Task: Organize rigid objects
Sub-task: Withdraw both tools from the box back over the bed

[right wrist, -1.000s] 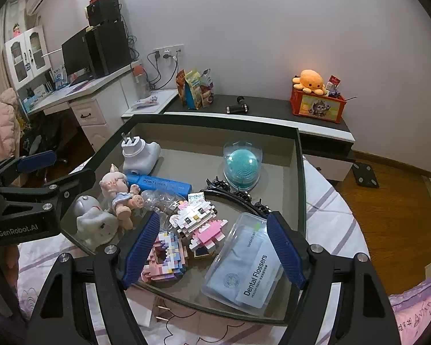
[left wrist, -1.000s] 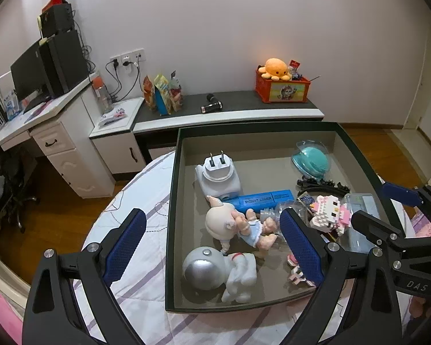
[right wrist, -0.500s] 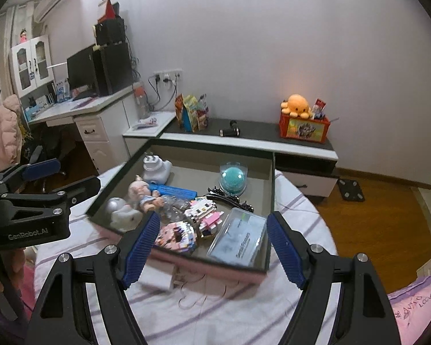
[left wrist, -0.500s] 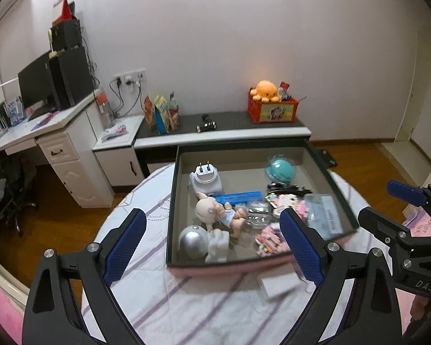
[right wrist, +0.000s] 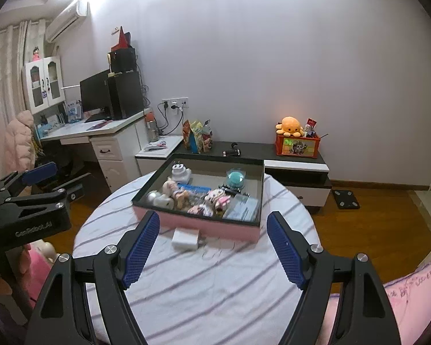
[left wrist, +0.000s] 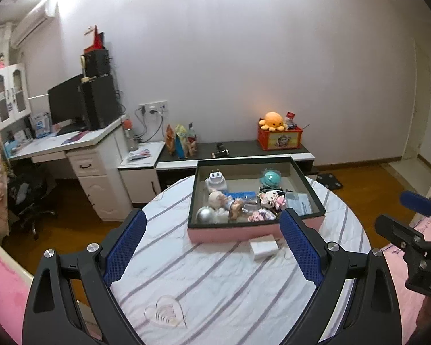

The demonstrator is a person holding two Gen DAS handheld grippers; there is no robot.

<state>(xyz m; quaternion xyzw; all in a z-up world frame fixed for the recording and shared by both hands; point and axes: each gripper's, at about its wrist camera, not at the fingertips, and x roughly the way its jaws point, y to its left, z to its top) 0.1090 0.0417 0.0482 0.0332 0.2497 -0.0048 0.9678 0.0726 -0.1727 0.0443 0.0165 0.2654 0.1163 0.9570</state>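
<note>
A pink box (left wrist: 254,231) (right wrist: 215,228) with a dark rim sits at the far side of a round table with a striped cloth (left wrist: 215,281) (right wrist: 215,281). It holds several small things: a white plug adapter (left wrist: 215,179), a doll (left wrist: 219,201), a silver-headed astronaut figure (left wrist: 205,214), a teal dome (left wrist: 268,176) (right wrist: 235,178), block figures (left wrist: 268,201) and a dental flosser case (right wrist: 242,208). A white charger block (left wrist: 263,247) (right wrist: 186,238) lies on the cloth in front of the box. My left gripper (left wrist: 212,250) and right gripper (right wrist: 212,247) are open, empty, and well back from the box.
A low dark-topped cabinet (left wrist: 244,148) with an orange box and octopus plush (left wrist: 273,120) stands behind the table. A white desk (left wrist: 71,143) with a monitor is at the left. Wooden floor surrounds the table. Pink bedding (right wrist: 411,302) lies at the near right.
Both grippers have pulled far back and up from the box, from right over its contents to well above the near part of the table. Both stay open and empty.
</note>
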